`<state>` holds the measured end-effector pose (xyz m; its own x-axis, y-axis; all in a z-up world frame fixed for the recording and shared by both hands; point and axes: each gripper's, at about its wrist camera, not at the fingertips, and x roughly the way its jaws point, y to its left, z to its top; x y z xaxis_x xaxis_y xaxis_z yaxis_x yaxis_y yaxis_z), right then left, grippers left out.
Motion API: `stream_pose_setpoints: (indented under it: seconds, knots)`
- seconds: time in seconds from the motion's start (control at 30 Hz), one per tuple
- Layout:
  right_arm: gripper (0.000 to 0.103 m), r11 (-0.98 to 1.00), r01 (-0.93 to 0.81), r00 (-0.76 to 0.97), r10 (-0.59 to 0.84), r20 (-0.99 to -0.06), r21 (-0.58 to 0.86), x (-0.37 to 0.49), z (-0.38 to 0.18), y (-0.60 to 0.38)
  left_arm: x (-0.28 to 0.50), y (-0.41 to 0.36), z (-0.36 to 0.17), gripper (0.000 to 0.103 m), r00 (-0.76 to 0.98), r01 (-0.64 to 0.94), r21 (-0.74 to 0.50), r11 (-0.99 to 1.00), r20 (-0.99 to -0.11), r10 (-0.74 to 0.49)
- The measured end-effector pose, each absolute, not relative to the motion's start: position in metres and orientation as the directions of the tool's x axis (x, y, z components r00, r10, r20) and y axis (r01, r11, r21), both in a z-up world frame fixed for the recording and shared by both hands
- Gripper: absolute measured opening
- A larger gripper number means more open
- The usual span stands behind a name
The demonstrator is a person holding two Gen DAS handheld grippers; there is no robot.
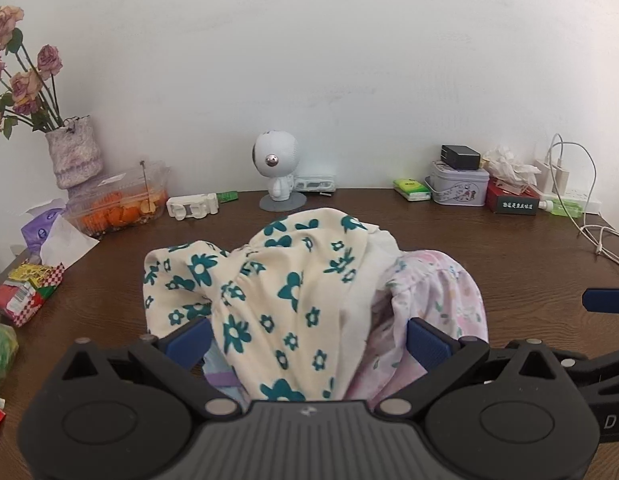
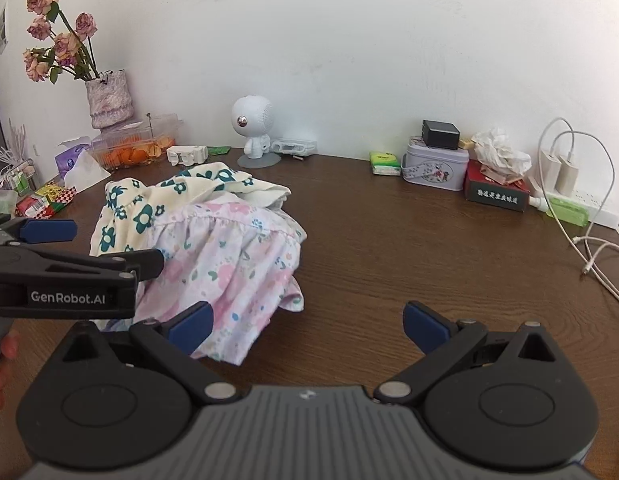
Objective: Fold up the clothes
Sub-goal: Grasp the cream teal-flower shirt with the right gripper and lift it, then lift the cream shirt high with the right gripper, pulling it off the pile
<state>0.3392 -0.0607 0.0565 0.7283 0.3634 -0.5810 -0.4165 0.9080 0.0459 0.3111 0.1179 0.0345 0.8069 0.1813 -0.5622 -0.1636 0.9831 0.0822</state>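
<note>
A heap of clothes lies on the brown table. On top is a cream garment with teal flowers (image 1: 277, 280), also seen in the right wrist view (image 2: 149, 200). Beside and under it is a pink floral garment (image 1: 433, 300) (image 2: 229, 256). My left gripper (image 1: 309, 340) is open, its jaws wide on either side of the heap, with cloth lying between them. It also shows from the side in the right wrist view (image 2: 109, 248). My right gripper (image 2: 305, 324) is open and empty, its left finger at the pink garment's near edge.
Along the wall stand a vase of dried roses (image 2: 105, 100), a plastic box of orange fruit (image 1: 117, 200), a white astronaut figure (image 1: 275, 172), a tin box (image 2: 433, 168), a red box with crumpled tissue (image 2: 497, 188), chargers and white cables (image 2: 589, 216). Snack packets (image 1: 25, 288) lie at the left.
</note>
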Motion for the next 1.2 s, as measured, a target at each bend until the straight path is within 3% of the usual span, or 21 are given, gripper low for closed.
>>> stream_pose_setpoints:
  seconds: [0.23, 0.4, 0.53, 0.63, 0.77, 0.87, 1.03, 1.2]
  knots:
    - [0.103, 0.867, -0.498, 0.742, 0.442, -0.504, 0.027, 0.374, 0.088, -0.023, 0.311, 0.153, 0.039, 0.103, 0.815, -0.209, 0.038, 0.977, -0.546, 0.196]
    - [0.101, 0.804, -0.593, 0.659, 0.515, -0.548, 0.043, 0.407, 0.103, 0.012, 0.308, 0.166, 0.038, 0.103, 0.810, -0.222, 0.049, 0.974, -0.547, 0.212]
    - [0.094, 0.769, -0.639, 0.581, 0.503, -0.640, 0.025, 0.436, 0.095, 0.048, 0.317, 0.176, 0.032, 0.103, 0.788, -0.228, 0.063, 0.972, -0.574, 0.222]
    - [0.073, 0.772, -0.633, 0.531, 0.488, -0.693, 0.058, 0.455, 0.080, 0.066, 0.324, 0.185, 0.024, 0.102, 0.780, -0.243, 0.060, 0.968, -0.582, 0.232]
    - [0.010, 0.758, -0.641, 0.477, 0.518, -0.710, 0.122, 0.465, 0.067, 0.078, 0.330, 0.197, 0.015, 0.097, 0.773, -0.248, 0.033, 0.968, -0.596, 0.219]
    - [0.004, 0.736, -0.654, 0.487, 0.588, -0.646, 0.178, 0.459, 0.079, 0.071, 0.331, 0.204, 0.014, 0.096, 0.776, -0.251, 0.002, 0.968, -0.597, 0.203]
    - [0.003, 0.650, -0.674, 0.475, 0.746, -0.467, 0.351, 0.453, 0.129, 0.044, 0.326, 0.214, 0.030, 0.098, 0.823, -0.224, -0.063, 0.972, -0.547, 0.154]
    - [0.003, 0.575, -0.732, 0.489, 0.817, -0.304, 0.365, 0.436, 0.197, 0.036, 0.324, 0.207, 0.054, 0.099, 0.861, -0.228, -0.045, 0.973, -0.475, 0.180]
